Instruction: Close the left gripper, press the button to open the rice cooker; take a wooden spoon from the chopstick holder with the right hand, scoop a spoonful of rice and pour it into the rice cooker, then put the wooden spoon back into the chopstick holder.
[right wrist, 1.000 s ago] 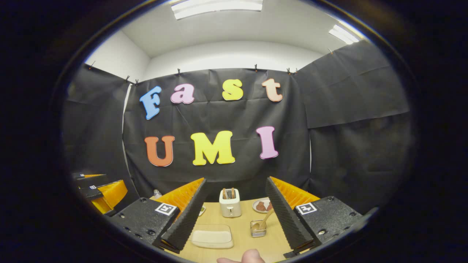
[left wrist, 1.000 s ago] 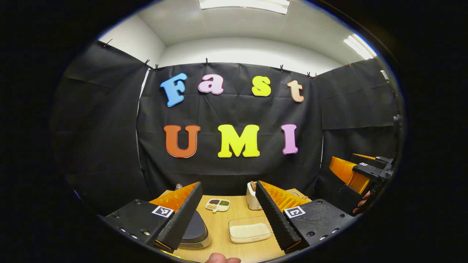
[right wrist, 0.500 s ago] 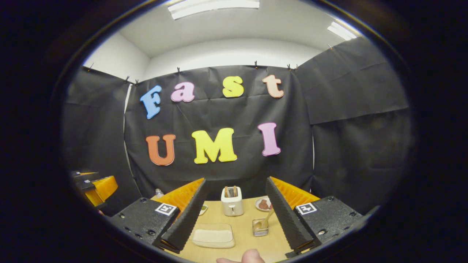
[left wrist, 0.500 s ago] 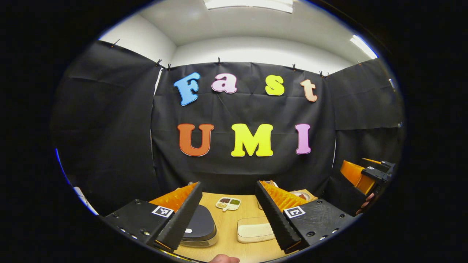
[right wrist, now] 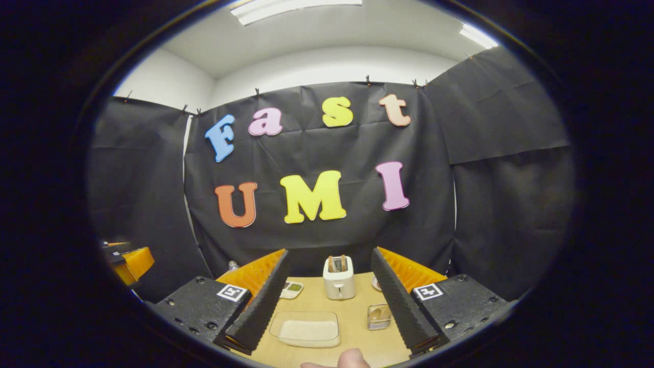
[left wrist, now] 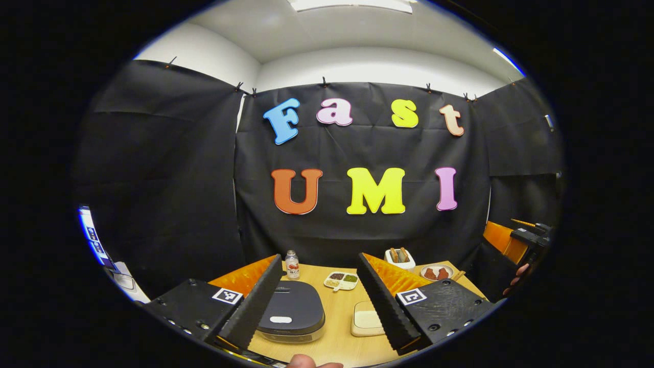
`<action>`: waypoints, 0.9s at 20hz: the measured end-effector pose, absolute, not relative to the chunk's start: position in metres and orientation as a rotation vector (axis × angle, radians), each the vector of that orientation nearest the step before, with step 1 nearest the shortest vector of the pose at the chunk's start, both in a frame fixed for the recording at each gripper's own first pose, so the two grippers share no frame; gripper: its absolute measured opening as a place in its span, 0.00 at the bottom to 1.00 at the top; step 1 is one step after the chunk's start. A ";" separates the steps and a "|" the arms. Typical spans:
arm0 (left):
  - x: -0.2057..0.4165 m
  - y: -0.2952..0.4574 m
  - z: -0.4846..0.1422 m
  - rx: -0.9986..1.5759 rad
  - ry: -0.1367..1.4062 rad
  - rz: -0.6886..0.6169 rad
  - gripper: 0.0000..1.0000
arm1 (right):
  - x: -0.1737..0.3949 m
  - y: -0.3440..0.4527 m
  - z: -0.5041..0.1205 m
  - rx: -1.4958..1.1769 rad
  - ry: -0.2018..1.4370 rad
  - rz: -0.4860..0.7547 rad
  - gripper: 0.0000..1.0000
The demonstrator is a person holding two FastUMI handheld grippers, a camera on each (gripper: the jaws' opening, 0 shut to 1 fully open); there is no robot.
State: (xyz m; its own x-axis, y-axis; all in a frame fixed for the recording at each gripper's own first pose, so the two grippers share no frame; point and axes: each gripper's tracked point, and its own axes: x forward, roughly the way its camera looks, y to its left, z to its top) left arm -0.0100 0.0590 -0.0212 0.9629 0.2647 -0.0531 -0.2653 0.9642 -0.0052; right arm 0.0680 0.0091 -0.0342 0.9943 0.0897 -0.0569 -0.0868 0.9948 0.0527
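The rice cooker (left wrist: 291,311), dark grey lid down with a pale button (left wrist: 280,319) at its front, sits on the wooden table low between the fingers of my left gripper (left wrist: 319,333), which is open and above it. A shallow white tray of rice (left wrist: 366,319) lies to its right, half behind the right finger. In the right gripper view the rice tray (right wrist: 306,329) lies centre, and the metal chopstick holder (right wrist: 378,317) with a wooden spoon in it stands partly behind the right finger. My right gripper (right wrist: 327,337) is open and empty.
A white toaster (right wrist: 339,278) stands at the back, with a divided dish of grains (left wrist: 341,280), a small bottle (left wrist: 292,265) and a plate of red food (left wrist: 436,273) around it. The other gripper and a hand (left wrist: 526,240) hang at the far right.
The left gripper view has swung left, so the cooker now sits more fully between its fingers. The right gripper shifted slightly; the chopstick holder has slid partly behind its right finger.
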 end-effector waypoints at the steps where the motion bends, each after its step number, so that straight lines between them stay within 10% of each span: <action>1: -0.011 0.062 -0.030 -0.021 0.074 0.279 0.94 | 0.070 0.012 -0.038 0.043 0.068 0.098 1.00; 7: -0.008 0.085 -0.077 -0.038 0.217 0.327 0.94 | 0.088 0.014 -0.056 0.030 0.106 0.118 1.00; 13: 0.000 0.112 -0.123 -0.071 0.369 0.360 0.41 | 0.103 -0.003 -0.063 0.020 0.120 0.090 0.99; 15: -0.001 0.122 -0.134 -0.084 0.407 0.393 0.38 | 0.106 -0.008 -0.062 0.016 0.113 0.080 0.99; 18: 0.004 0.122 -0.159 -0.166 0.491 0.359 0.03 | 0.108 -0.014 -0.062 0.011 0.107 0.068 0.99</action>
State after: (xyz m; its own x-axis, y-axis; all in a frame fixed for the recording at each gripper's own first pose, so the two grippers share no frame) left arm 0.0040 0.1225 -0.1587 0.8209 0.2960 -0.4884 -0.3750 0.9244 -0.0701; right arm 0.1081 -0.0141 -0.0623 0.9920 0.0682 -0.1062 -0.0670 0.9976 0.0143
